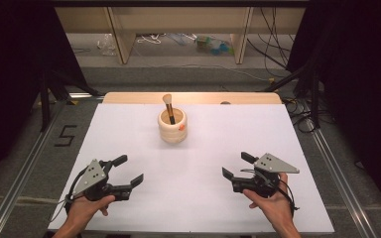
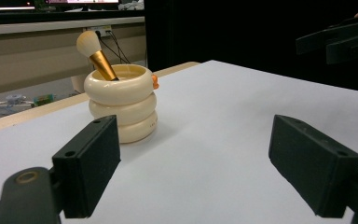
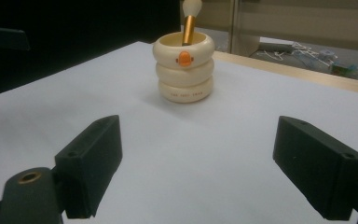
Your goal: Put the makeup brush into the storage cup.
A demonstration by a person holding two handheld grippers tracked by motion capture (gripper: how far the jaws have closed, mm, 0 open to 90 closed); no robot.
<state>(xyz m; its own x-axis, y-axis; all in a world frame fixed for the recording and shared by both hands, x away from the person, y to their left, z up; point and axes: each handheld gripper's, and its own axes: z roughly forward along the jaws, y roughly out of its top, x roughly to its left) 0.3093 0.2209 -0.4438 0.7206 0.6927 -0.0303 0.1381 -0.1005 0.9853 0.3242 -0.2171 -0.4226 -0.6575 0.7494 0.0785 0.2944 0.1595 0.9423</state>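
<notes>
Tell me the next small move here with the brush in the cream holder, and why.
Probably bring the right gripper forward toward the brush. Both grippers sit open and empty near the table's front edge, while the brush stands in the holder, bristles up, well beyond them.

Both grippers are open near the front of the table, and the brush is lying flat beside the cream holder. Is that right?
Not quite. The brush stands inside the cream holder, head up, as the high view shows. Both the left gripper and right gripper are open.

We saw the gold-handled makeup brush (image 1: 168, 110) standing in the cream ringed ceramic holder (image 1: 172, 128), on the white desk (image 1: 198, 163) toward its far edge.
</notes>
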